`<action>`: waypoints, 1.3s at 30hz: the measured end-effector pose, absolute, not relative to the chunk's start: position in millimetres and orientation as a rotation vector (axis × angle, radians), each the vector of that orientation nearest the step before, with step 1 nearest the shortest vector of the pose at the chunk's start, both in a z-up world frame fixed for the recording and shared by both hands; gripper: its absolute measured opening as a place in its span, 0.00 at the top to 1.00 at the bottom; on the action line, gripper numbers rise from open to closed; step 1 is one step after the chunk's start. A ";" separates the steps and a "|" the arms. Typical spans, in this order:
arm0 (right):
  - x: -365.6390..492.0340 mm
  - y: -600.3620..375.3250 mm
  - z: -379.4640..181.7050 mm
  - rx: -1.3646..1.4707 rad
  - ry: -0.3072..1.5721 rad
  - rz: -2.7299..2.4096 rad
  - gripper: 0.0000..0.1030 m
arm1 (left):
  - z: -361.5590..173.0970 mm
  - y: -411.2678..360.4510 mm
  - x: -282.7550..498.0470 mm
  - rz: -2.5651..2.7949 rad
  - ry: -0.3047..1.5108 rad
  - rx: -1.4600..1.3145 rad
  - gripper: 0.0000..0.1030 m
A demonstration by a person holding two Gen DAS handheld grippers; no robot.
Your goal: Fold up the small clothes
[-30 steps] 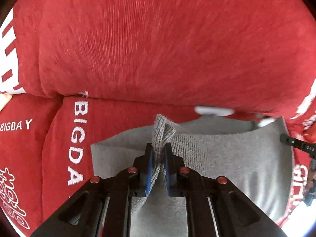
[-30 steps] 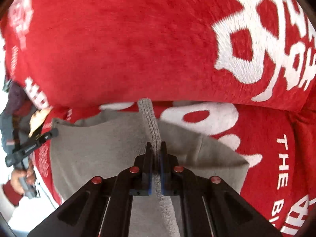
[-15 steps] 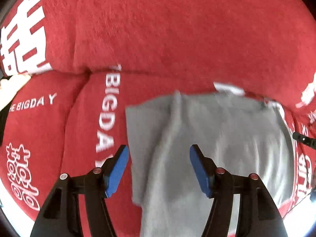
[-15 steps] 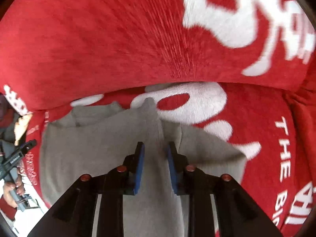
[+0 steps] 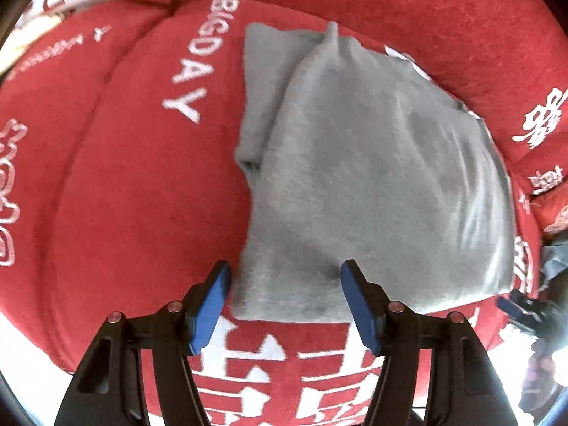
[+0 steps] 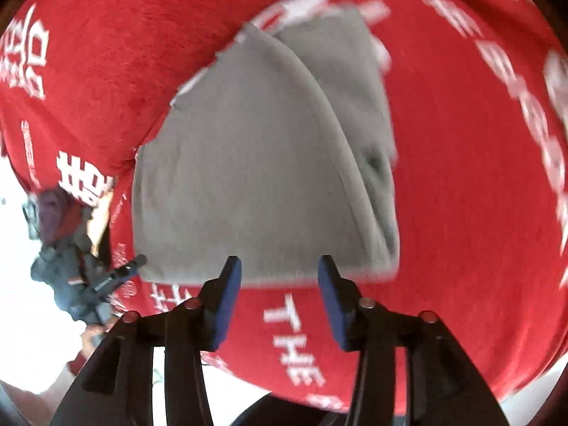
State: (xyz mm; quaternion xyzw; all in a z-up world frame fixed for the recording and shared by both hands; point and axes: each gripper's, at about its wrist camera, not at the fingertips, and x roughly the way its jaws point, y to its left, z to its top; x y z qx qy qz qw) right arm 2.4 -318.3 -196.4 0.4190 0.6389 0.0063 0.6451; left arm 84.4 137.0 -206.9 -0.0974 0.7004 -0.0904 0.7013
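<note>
1. Left gripper [image 5: 285, 296]: jaws apart, nothing gripped. Blue pads [image 5: 209, 305] sit either side of the near edge of the grey garment [image 5: 372, 177], not pressing on it.
2. Right gripper [image 6: 280, 298]: jaws have just been opening and now stand apart. Near hem of the grey garment lies between the tips, pads clear of the cloth.
3. Grey garment: released, lying folded on the red sofa cover [image 5: 142, 195]. In the left wrist view an upper layer is doubled over a lower one, which sticks out on the left; a small peak of cloth stands up at the far edge.
4. Red sofa cover: plush, white lettering "BIGDAY" [image 5: 202, 53] left of the garment, "THE" [image 6: 294, 340] just below it in the right wrist view.
5. Right wrist view is motion-blurred.
</note>
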 end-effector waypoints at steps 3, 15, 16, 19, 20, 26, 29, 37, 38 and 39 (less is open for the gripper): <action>-12.7 -330.1 -209.2 1.082 1.395 -0.083 0.52 | -209.3 137.2 84.2 -0.196 1.554 -0.188 0.64; 3.3 -345.5 -218.0 0.944 1.422 -0.148 0.92 | -201.2 156.3 61.4 -0.182 1.509 -0.105 0.84; 2.7 -345.5 -216.4 0.950 1.416 -0.155 0.92 | -197.4 156.0 58.8 -0.169 1.502 -0.090 0.84; -2.4 -336.9 -209.5 0.915 1.423 -0.190 0.84 | -191.1 150.9 54.2 -0.140 1.523 -0.051 0.84; -3.8 -333.1 -206.2 0.901 1.432 -0.206 0.82 | -189.9 149.9 52.8 -0.131 1.532 -0.035 0.84; -4.1 -298.6 -189.2 0.892 1.388 -0.209 0.60 | -188.5 127.4 46.3 -0.137 1.597 0.085 0.84; -1.7 -274.1 -180.6 0.891 1.350 -0.188 0.59 | -182.5 117.3 46.3 -0.160 1.608 0.116 0.84; -4.4 -232.3 -182.2 1.010 1.293 -0.140 0.53 | -164.4 78.6 45.9 -0.203 1.575 0.202 0.00; -6.7 -228.6 -182.9 1.027 1.288 -0.133 0.53 | -163.6 74.0 45.7 -0.218 1.576 0.211 0.00; -7.8 -221.3 -184.2 1.036 1.285 -0.127 0.53 | -164.0 62.5 48.1 -0.242 1.578 0.228 0.00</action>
